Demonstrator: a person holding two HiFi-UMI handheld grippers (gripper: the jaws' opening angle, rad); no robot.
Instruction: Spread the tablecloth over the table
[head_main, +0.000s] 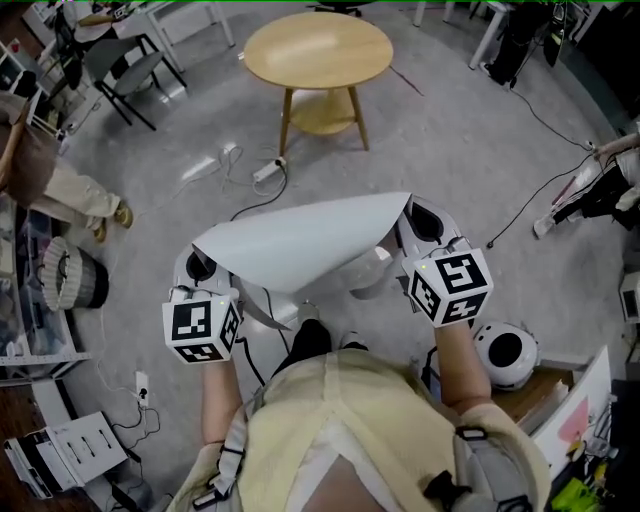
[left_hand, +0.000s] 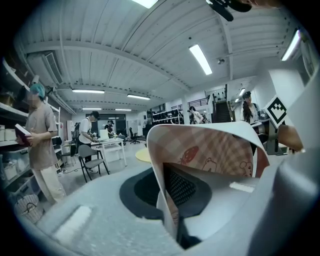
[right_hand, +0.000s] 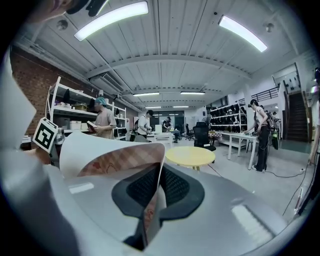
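A tablecloth (head_main: 305, 242), white on its outer side and checked with small cartoon prints inside, hangs stretched between my two grippers at chest height. My left gripper (head_main: 203, 265) is shut on its left edge, and my right gripper (head_main: 415, 230) is shut on its right edge. In the left gripper view the cloth (left_hand: 210, 150) arches up out of the closed jaws; the right gripper view shows the cloth (right_hand: 107, 150) pinched the same way. A round wooden table (head_main: 318, 50) with a lower shelf stands on the grey floor ahead of me, bare.
A power strip with cables (head_main: 268, 172) lies on the floor between me and the table. A chair (head_main: 120, 72) stands at the far left near a seated person (head_main: 60, 185). A basket (head_main: 75, 275) sits left. A white round device (head_main: 505, 355) lies at my right.
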